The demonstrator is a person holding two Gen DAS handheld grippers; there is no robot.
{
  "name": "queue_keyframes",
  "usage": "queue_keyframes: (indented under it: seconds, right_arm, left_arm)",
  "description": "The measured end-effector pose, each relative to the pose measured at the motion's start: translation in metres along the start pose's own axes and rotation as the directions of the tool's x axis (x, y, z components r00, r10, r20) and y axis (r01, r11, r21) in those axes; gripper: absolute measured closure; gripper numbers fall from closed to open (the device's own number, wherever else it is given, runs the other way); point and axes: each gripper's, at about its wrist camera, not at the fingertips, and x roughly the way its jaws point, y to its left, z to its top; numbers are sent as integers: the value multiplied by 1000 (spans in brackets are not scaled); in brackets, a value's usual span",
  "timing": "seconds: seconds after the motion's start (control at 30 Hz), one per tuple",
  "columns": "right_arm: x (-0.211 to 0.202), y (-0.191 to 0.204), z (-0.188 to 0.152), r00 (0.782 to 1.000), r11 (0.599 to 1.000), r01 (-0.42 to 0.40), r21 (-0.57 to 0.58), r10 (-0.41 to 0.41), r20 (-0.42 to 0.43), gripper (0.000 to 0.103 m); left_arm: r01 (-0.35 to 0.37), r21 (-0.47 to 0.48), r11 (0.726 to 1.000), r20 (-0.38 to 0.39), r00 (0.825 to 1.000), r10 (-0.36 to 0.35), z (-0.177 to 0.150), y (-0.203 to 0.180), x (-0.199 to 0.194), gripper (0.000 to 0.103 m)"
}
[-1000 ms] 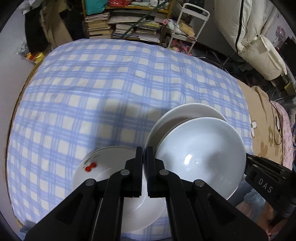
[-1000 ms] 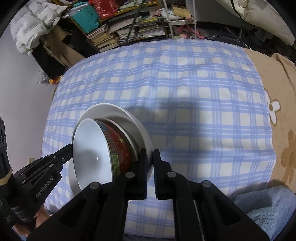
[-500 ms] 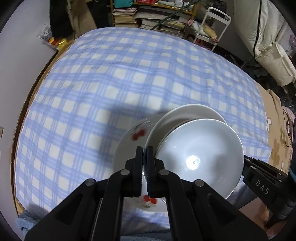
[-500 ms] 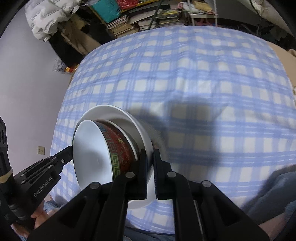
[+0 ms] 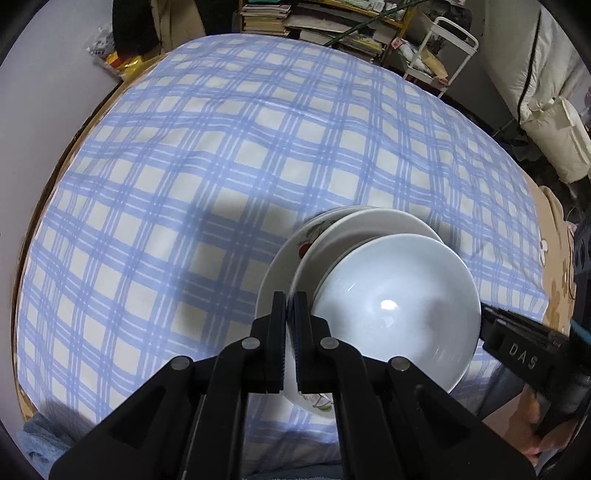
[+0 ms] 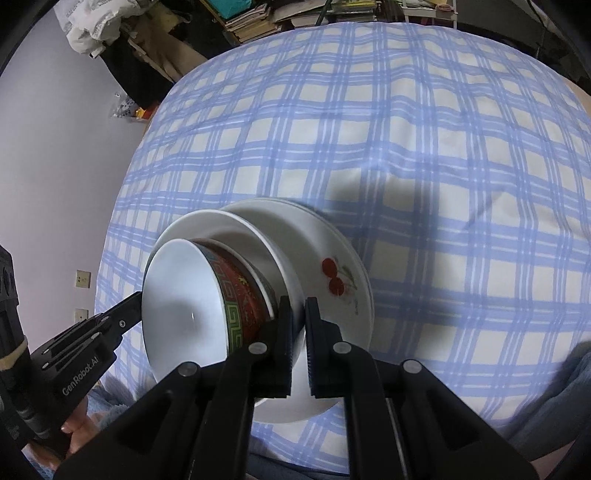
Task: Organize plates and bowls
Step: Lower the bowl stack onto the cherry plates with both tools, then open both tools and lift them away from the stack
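A plain white plate (image 5: 373, 229) (image 6: 229, 230) carries a bowl (image 5: 399, 306) (image 6: 184, 306), white inside with a red patterned outside. Both my grippers are shut on this plate's rim from opposite sides: the left gripper (image 5: 290, 321) and the right gripper (image 6: 298, 332). The plate with the bowl hangs tilted just over a cherry-print plate (image 5: 284, 258) (image 6: 332, 273) that lies on the blue checked tablecloth (image 5: 221, 147) (image 6: 406, 147). Whether the two plates touch I cannot tell.
The round table's edge runs along the left (image 5: 74, 136). Stacked books on shelves (image 5: 332, 22) and a white cart (image 5: 443, 55) stand behind the table. A beige flowered cushion (image 5: 554, 266) lies at the right. A grey wall (image 6: 55, 147) is at the left.
Both grippers carried the white plate with the bowl leftward and over the cherry-print plate, which now lies underneath it instead of to its left.
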Motion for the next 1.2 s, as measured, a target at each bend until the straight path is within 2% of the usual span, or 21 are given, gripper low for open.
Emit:
queue_keyframes:
  seconds: [0.13,0.27,0.4,0.47,0.57,0.6,0.7,0.83,0.87,0.97,1.03,1.07,1.1,1.2]
  right_arm:
    - [0,-2,4,999,1000,-20,-12,20,-33,93]
    - [0,-4,7,998,999,-28,-29,26,-55,93]
    - [0,-10,7,996,998,-51,-26,49,-76,90]
    - [-1,-14,6,995,998,-55,-29,52,-83,89]
    - [-5,-20,6,995,998,-53,-45,49,-87,87]
    - [-6,-22,6,995,997,-52,-48,48,-89,87]
    - [-6,-23,5,995,997,-62,-41,58,-85,87]
    - [-7,-23,2,995,997,-62,-45,58,-84,85]
    - [-7,-23,2,995,997,-59,-53,54,-82,81]
    - [-12,-23,1,996,994,-68,-81,63,-59,78]
    - [-22,-23,2,996,992,-83,-92,82,-18,60]
    - [-31,-25,3,996,992,-89,-88,90,12,45]
    - [-36,-26,4,995,993,-88,-83,91,30,41]
    - [-47,-30,4,991,991,-120,-67,123,53,39]
  left_arm:
    - [-4,17,1000,25,1000,4,-2,-1,-1,100]
    - [-7,18,1000,46,999,6,-6,0,-2,94]
    - [-15,37,999,67,998,12,-9,-3,-5,94]
    - [24,32,999,50,998,-26,-8,1,-4,94]
    - [119,-5,993,9,993,-119,-5,10,-1,93]
    - [124,-4,992,6,992,-124,-5,10,0,93]
    - [87,28,996,20,996,-87,-7,3,-1,92]
    - [89,17,996,22,996,-90,-7,3,-1,91]
    - [83,20,996,27,996,-83,-8,2,-1,91]
    - [61,18,998,37,997,-61,-9,1,-2,90]
    - [74,-6,997,38,997,-74,-8,8,-2,89]
    - [84,-17,996,45,996,-83,-7,11,-4,89]
    - [85,-25,996,65,994,-83,-7,13,-9,89]
    - [98,-35,995,133,987,-93,-7,17,-26,86]
